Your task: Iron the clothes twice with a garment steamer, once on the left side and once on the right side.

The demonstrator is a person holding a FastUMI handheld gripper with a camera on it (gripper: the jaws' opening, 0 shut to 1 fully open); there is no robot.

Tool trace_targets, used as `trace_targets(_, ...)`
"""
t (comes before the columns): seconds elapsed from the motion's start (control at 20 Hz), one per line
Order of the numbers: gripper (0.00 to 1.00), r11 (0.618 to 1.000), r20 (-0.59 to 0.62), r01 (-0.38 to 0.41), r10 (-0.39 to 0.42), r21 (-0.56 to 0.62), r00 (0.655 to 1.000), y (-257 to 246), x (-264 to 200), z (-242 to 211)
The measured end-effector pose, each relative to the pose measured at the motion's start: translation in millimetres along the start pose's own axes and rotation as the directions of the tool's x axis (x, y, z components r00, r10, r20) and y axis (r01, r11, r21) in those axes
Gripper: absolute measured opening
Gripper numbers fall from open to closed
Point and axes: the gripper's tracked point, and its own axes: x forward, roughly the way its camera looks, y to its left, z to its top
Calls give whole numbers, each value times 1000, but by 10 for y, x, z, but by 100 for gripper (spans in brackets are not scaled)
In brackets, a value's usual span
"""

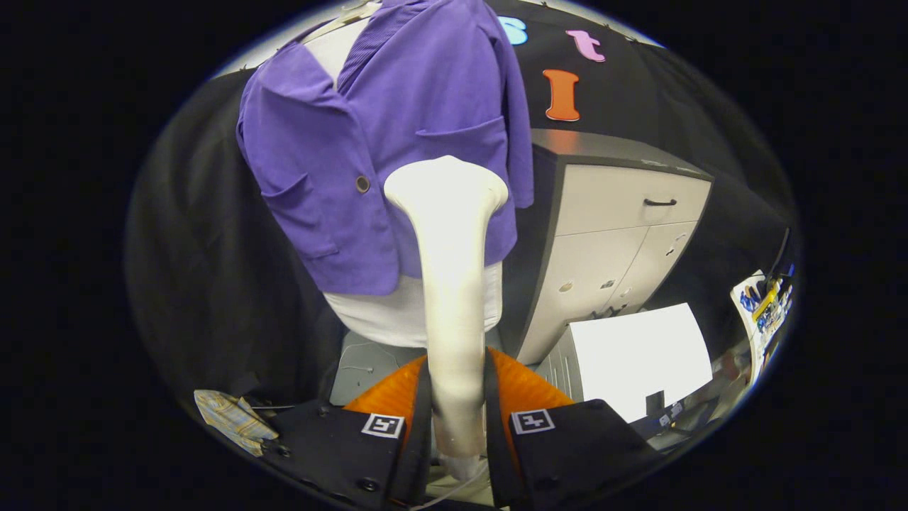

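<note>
Black cloth booth wall (206, 284) behind; grey-and-white cabinet (624, 234) beyond fingers, to right. Gripper (457, 397) closed on handle of white plastic garment steamer (450, 284), both fingers pressing its sides. Steamer's flared head ahead of fingers, at front of purple short-sleeved jacket (376, 156) on white mannequin torso (397, 312), near brown button (362, 184); contact unclear.

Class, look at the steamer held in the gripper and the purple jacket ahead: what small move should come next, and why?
Probably ease the garment steamer, clamped between the gripper fingers, up along the purple jacket. Its head sits low on the jacket front beside the button, so most fabric lies above it.
</note>
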Motion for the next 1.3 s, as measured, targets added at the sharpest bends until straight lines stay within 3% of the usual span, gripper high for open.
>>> trace_targets(0.25,41,996,127,72,-78,48,989,-477,-459,576)
trace_targets(0.45,41,987,269,121,-147,109,952,-789,-906,1158)
trace_targets(0.65,41,978,407,182,-208,103,890,-1052,-1361,1744)
trace_targets(0.9,41,970,540,200,-244,140,806,-1180,-1883,2313)
trace_targets(1.1,41,976,628,167,-219,141,747,-1200,-2346,2465)
trace_targets(1.3,41,969,675,149,-243,195,697,-1306,-2631,2541)
